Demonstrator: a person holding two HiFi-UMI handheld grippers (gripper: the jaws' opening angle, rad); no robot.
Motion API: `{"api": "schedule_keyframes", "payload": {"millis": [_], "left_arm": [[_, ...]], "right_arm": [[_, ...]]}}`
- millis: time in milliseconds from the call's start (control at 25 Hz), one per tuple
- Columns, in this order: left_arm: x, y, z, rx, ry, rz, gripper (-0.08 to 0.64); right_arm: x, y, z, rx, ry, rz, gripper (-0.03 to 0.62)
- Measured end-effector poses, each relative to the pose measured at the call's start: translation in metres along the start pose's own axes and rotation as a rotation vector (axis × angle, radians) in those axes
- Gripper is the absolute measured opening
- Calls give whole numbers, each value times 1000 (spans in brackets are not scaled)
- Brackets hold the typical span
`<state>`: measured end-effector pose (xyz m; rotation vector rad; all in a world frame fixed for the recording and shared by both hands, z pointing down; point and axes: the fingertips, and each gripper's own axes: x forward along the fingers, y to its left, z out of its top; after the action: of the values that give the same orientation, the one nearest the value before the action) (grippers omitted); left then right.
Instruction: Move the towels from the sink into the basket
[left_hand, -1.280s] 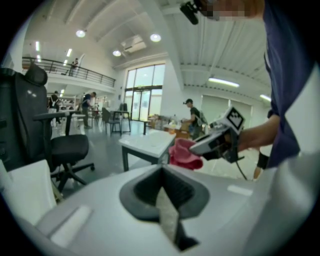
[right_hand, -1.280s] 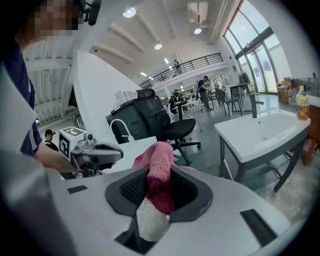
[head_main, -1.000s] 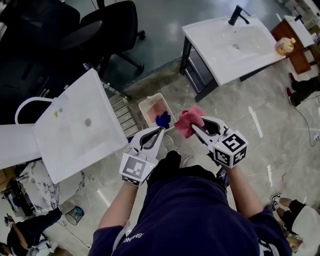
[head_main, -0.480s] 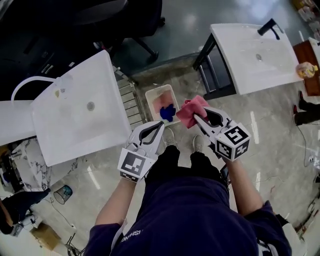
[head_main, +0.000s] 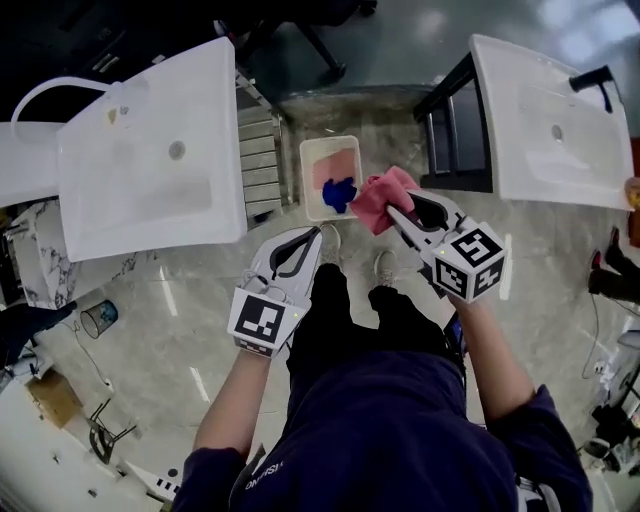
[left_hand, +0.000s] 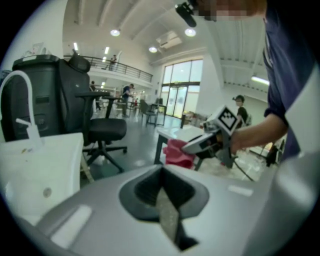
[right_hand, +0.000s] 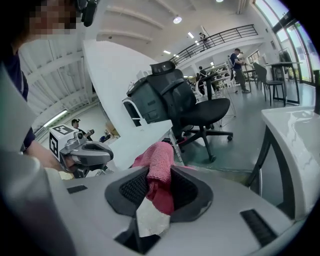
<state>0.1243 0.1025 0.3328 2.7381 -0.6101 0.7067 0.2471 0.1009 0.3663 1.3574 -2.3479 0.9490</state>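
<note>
The basket (head_main: 304, 180) stood on the floor (head_main: 560, 260) between the left sink (head_main: 150, 170) and the right sink (head_main: 545, 120), one towel (head_main: 339, 192) lying inside it

The person wears a dark blue short-sleeved shirt (head_main: 400, 425) and black trousers (head_main: 335, 318), and the left gripper (head_main: 318, 233) and right gripper (head_main: 393, 212) are white.

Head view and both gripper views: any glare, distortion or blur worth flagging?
Head view: sharp and evenly lit, with pale light reflections on the glossy floor. Left gripper view: strong fisheye bending and black corners, windows blown out, near foreground soft. Right gripper view: same fisheye and dark corners, pink towel between the jaws in decent focus.
</note>
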Motion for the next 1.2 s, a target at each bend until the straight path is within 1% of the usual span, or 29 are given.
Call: {"api": "schedule_keyframes", "payload": {"millis": [200, 440, 680, 800, 1040, 1200], "left_arm": [[5, -4, -29, -63, 14, 98, 3], [10, 0, -57, -97, 23, 140, 3], [30, 21, -90, -79, 35, 141, 3], [42, 28, -114, -72, 49, 121, 3], [74, 41, -169, -52, 66, 75, 3], [93, 55, -203, -46, 74, 57, 3]], "right_arm": [[13, -10, -25, -30, 64, 75, 112], [38, -17, -50, -45, 110, 112, 112], [79, -31, -73, -52, 126, 118, 112], [103, -41, -90, -49, 131, 117, 112], [160, -62, -134, -65, 161, 119, 112], [201, -73, -168, -53, 185, 121, 112]]}}
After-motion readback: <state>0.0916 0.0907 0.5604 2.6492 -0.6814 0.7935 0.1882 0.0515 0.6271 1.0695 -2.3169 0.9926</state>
